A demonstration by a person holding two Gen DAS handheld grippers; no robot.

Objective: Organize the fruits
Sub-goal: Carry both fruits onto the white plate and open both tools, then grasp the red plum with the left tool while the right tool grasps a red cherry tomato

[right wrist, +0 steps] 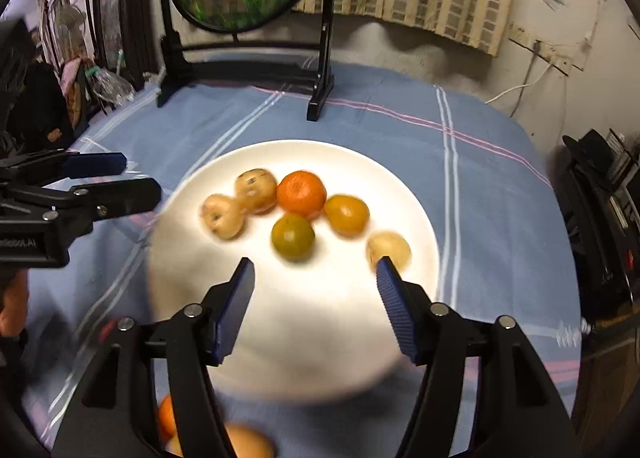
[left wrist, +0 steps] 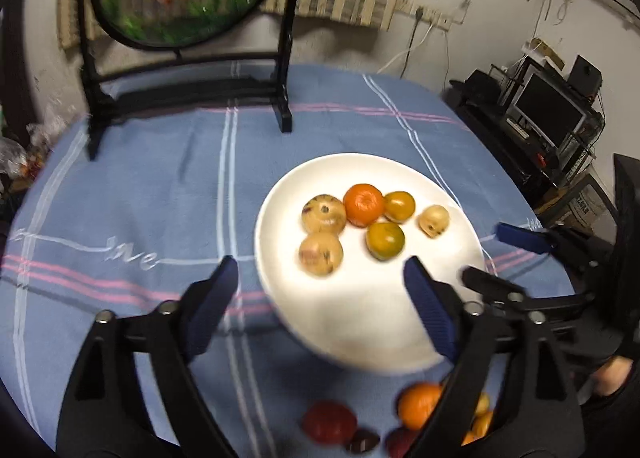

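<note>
Both tongs, L (left wrist: 320, 282) & R (right wrist: 316, 272), gape wide w/ nothing held, over plate (right wrist: 320, 338); fruits (right wrist: 294, 238) just beyond tips.

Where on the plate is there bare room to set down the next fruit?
The near half of the white plate is bare, from the green-orange fruit down to the near rim, under the open right hand-held gripper. The far half is crowded: two tan fruits, the orange mandarin and a yellow-orange fruit cluster there.
</note>
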